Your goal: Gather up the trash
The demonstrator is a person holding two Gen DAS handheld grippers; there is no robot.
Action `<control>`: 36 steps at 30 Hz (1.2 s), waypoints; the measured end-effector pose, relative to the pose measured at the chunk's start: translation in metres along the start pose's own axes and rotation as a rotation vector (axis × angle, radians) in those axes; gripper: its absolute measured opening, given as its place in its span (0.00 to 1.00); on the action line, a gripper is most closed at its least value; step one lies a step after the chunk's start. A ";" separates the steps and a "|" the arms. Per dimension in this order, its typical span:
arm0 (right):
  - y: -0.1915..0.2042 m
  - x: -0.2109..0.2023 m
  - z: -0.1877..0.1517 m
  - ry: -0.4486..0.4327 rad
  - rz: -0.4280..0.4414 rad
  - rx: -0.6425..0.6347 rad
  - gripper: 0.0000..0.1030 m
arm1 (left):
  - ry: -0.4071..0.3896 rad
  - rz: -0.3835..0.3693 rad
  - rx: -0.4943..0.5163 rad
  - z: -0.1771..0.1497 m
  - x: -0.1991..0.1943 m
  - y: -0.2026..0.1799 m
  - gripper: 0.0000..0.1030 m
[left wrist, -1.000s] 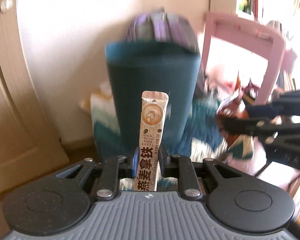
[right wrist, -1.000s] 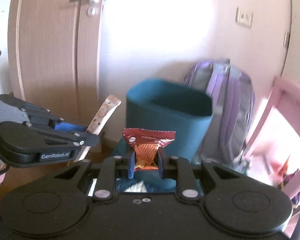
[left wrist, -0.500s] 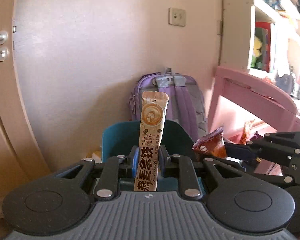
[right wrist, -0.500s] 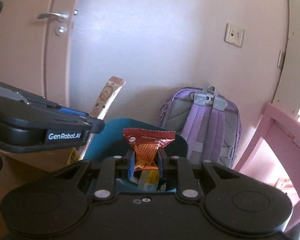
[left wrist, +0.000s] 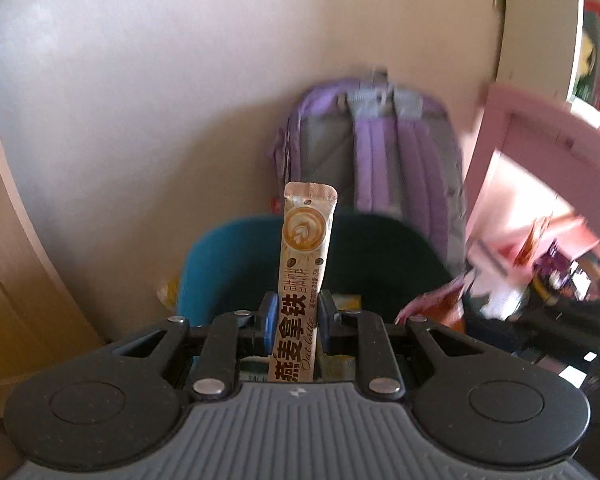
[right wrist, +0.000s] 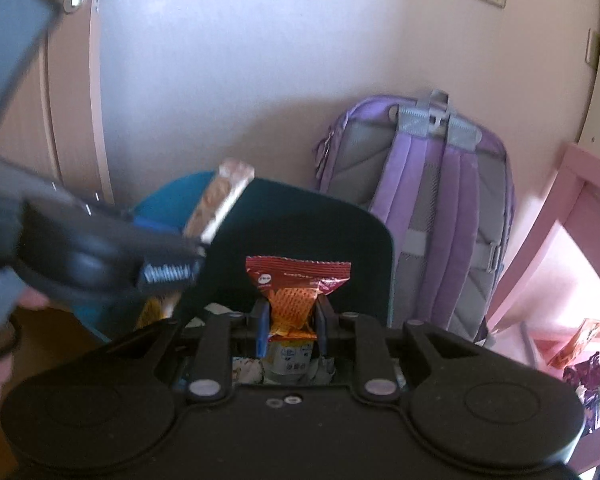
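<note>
in my left wrist view, my left gripper (left wrist: 296, 316) is pinched nearly closed on the oat latte sachet (left wrist: 302, 276), which stands upright between the blue pads, its top reaching up in front of the teal bin (left wrist: 220, 256). the bin's open mouth sits just beyond my fingertips, the purple backpack (left wrist: 380, 152) leans on the wall behind the bin, and the pink desk (left wrist: 540, 152) is to the right of the bin. in my right wrist view, my right gripper (right wrist: 290, 318) is clamped narrowly on the crumpled red snack wrapper (right wrist: 296, 284), its printed top fanning out above the pads, right over the bin (right wrist: 308, 240), with other rubbish showing inside below it. my left gripper (right wrist: 168, 256) comes in blurred at the bin's left rim, the sachet (right wrist: 220, 204) slanting over the bin. loose wrappers (right wrist: 580, 344) lie under the desk, right of the bin.
</note>
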State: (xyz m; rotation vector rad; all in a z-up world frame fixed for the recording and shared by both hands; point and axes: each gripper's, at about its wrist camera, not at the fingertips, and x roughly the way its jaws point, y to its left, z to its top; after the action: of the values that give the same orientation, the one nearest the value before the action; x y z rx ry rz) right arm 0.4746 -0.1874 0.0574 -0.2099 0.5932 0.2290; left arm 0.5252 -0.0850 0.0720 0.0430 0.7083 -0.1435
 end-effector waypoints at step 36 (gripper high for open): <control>0.003 -0.149 -0.022 -0.157 0.072 0.099 0.55 | -0.103 0.012 -0.031 -0.033 -0.116 0.007 0.79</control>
State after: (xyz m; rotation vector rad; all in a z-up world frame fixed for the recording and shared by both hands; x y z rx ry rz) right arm 0.3424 -0.2134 0.1246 -0.0746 0.4556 0.2819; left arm 0.4177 -0.0617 0.1222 0.0097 0.6069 -0.1223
